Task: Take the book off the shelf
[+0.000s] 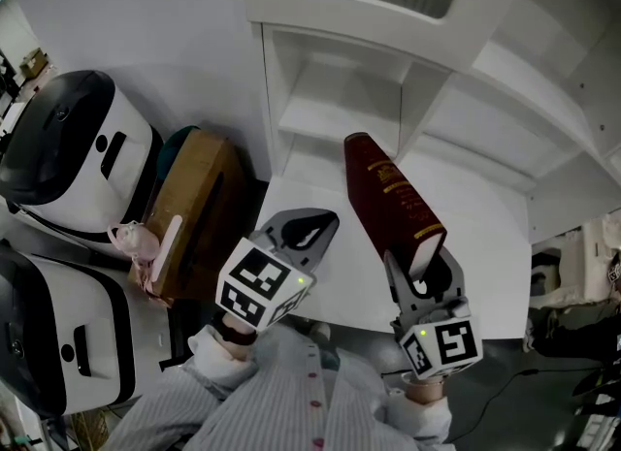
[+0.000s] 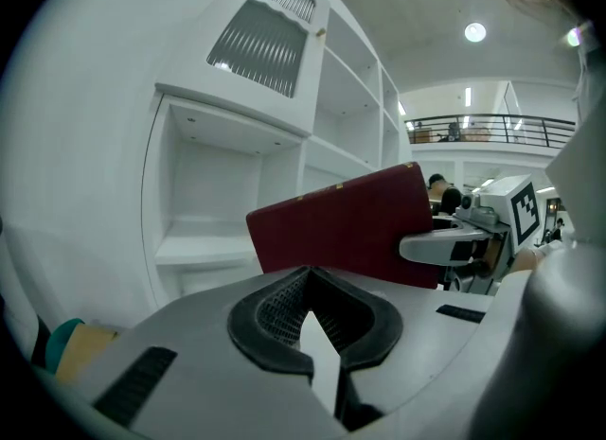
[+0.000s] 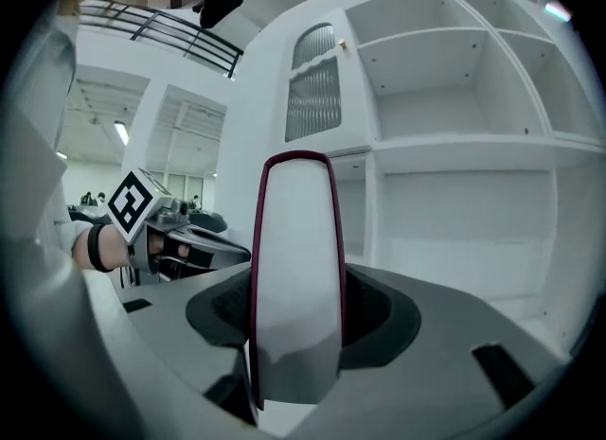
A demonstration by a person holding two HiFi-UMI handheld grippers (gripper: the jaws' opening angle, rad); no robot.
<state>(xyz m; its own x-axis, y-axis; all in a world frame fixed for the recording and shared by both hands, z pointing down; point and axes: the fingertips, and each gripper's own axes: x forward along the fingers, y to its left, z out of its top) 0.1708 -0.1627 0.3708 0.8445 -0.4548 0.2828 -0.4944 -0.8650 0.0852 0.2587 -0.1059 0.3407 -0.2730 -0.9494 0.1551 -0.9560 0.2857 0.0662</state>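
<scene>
Right claw (image 1: 419, 273) is clamping the dark red book (image 1: 388, 197) across its covers at one end, carrying it clear of the white shelf unit (image 1: 330, 100), apparently for removal, while the left claw (image 1: 309, 231) is hovering closed and empty alongside.

Large open indoor hall, workshop or test-floor character.
Mezzanine railing (image 2: 492, 126), ceiling lamps (image 2: 474, 31), bare white shelf unit (image 1: 335, 100), white machines (image 1: 82, 148) alongside.

The head view looks steeply down from above the person onto the white tabletop (image 1: 485, 245) and shelf unit (image 1: 330, 100), while the left tongs (image 1: 325, 221) and right tongs (image 1: 419, 257) each carry a low, close view along their jaws toward that shelf unit, both catching the red book (image 1: 388, 197) and the opposite tongs.
</scene>
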